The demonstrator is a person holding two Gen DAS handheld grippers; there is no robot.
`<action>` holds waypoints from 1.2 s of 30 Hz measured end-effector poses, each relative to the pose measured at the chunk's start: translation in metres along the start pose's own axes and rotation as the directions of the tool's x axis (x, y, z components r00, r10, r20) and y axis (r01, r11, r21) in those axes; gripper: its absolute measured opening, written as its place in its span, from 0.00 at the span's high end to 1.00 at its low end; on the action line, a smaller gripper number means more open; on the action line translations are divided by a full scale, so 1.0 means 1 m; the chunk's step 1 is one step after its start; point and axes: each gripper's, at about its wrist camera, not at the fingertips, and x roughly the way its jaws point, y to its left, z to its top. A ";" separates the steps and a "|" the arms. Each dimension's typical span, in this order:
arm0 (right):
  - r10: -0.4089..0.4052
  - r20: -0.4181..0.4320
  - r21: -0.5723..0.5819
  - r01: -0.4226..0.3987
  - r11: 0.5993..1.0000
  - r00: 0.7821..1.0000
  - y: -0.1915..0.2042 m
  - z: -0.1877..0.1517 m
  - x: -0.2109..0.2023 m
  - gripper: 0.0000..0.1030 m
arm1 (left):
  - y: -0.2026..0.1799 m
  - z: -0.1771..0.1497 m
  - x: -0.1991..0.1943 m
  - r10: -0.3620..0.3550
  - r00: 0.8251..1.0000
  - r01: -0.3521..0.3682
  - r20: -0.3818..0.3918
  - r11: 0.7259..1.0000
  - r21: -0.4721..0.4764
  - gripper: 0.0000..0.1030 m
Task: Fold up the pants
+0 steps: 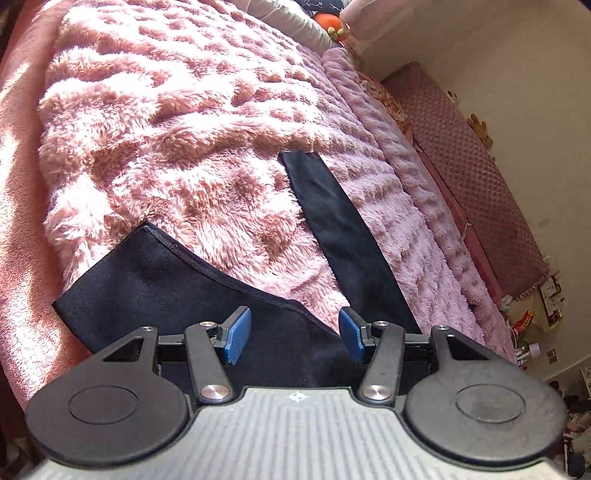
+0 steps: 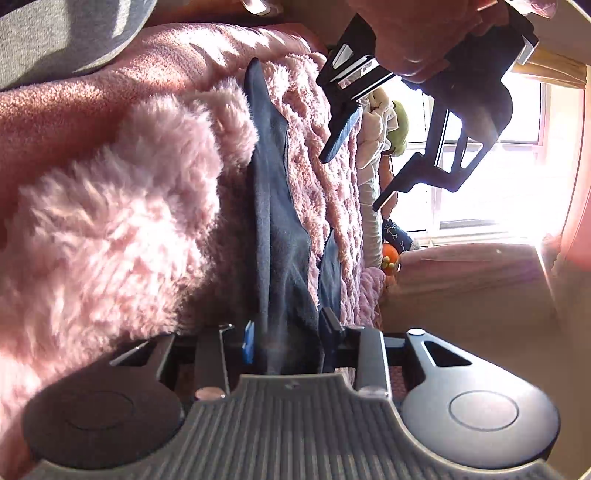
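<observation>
Soft dark pants [image 1: 207,291] are spread on a fluffy pink blanket [image 1: 177,122], pinched by the right gripper [image 2: 286,343], while the left gripper [image 1: 294,334] is held wide, empty.

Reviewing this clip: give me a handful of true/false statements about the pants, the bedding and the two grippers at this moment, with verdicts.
1. The pants are dark. True.
2. They lie on a bare wooden table. False: they lie on a fluffy pink blanket.
3. The left gripper is clamped on fabric. False: its fingers stand apart, gripping nothing.
4. The right gripper has dark fabric between its fingers. True.
5. An orange plush toy sits at the far end of the bed. True.
</observation>
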 end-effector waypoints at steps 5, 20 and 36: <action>-0.019 -0.022 0.280 0.025 0.960 1.000 -0.049 -0.008 0.008 1.00 | 0.010 0.005 -0.008 -0.032 0.999 0.032 0.036 0.999 -0.021 0.41; 0.185 -0.048 0.788 -0.077 0.610 0.982 -0.154 -0.087 0.102 1.00 | -0.023 -0.036 0.031 -0.404 0.861 0.468 -0.309 0.868 0.168 0.39; 0.206 0.016 0.900 -0.104 0.423 0.978 -0.169 -0.128 0.150 1.00 | -0.044 -0.039 0.109 0.059 0.998 -0.061 0.016 0.987 0.147 0.55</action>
